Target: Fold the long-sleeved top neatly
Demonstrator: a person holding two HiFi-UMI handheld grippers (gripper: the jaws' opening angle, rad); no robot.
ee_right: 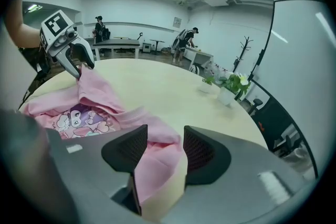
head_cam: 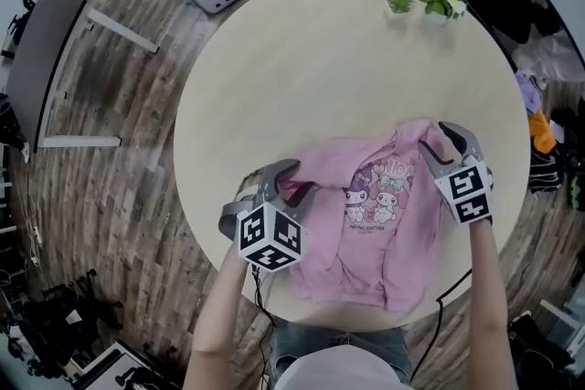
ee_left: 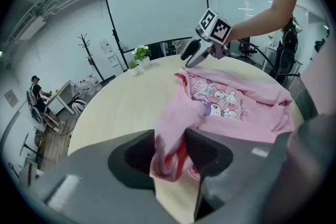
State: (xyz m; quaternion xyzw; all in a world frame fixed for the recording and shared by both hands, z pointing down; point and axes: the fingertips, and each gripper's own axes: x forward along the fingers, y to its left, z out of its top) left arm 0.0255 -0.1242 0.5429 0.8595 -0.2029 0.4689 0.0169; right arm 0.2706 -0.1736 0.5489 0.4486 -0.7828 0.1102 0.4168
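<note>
Jaws of left gripper [head_cam: 294, 180] and right gripper [head_cam: 432, 137] clench opposite sides of pink cartoon-print fabric top [head_cam: 375, 228], likely to spread it flat by round beige table [head_cam: 311, 59] edge.

**Little Legible Print on the Pink Top**

The only lettering stood on the chest of the long-sleeved top [head_cam: 366, 274]. An arc of large pink letters [head_cam: 399, 167] ran above two cartoon figures [head_cam: 373, 194], but it was creased and partly folded over, so no word could be made out. Beneath the figures ran one line of small dark capitals [head_cam: 366, 231], too small to read with certainty. The cube [head_cam: 270, 237] on the left tongs [head_cam: 300, 178] and the cube [head_cam: 468, 189] on the right tongs [head_cam: 433, 136] each bore square black-and-white coded markers, patterns only. A framed sign [ee_right: 177, 22] on the far wall was too distant to read.
</note>
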